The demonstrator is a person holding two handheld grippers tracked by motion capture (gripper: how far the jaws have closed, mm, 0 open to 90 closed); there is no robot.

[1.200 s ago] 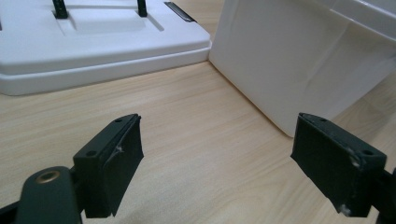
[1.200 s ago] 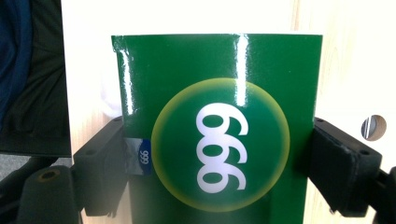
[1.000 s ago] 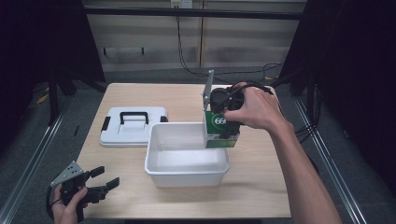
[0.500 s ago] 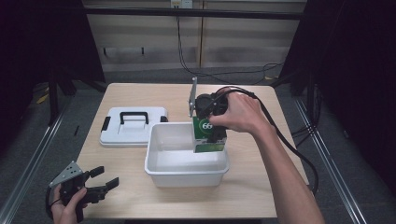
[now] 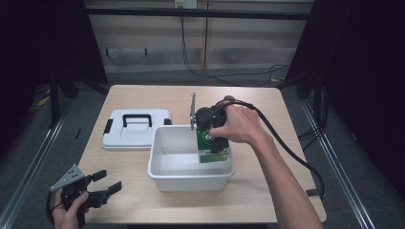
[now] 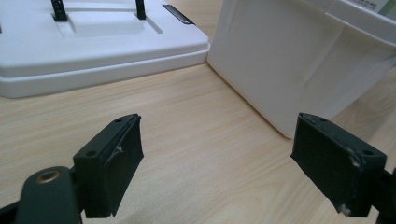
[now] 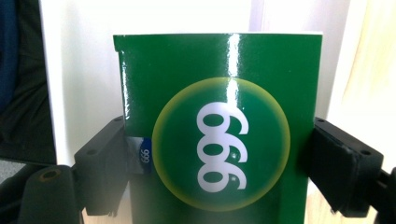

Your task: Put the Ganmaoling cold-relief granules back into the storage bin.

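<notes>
A green box point(image 5: 211, 144) with a round yellow-edged label and white digits point(image 7: 219, 126) is held upright by my right gripper point(image 5: 213, 145), whose two jaws press on its sides. The box hangs inside the white bin point(image 5: 165, 171), at its right end, with its lower part below the rim. My left gripper point(image 5: 102, 186) is low at the table's front left corner, open, with bare wood between its jaws point(image 6: 215, 158). The bin's outer wall point(image 6: 289, 60) stands just ahead of it to the right.
A white lid with a black handle point(image 5: 136, 128) lies flat on the table left of the bin, and its edge point(image 6: 93, 51) is ahead of my left gripper. A black cable point(image 5: 286, 143) trails from the right gripper over the table's right side.
My right gripper has carried the green box leftward and down, from above the bin's right rim into the bin. The left gripper has stayed where it was.
</notes>
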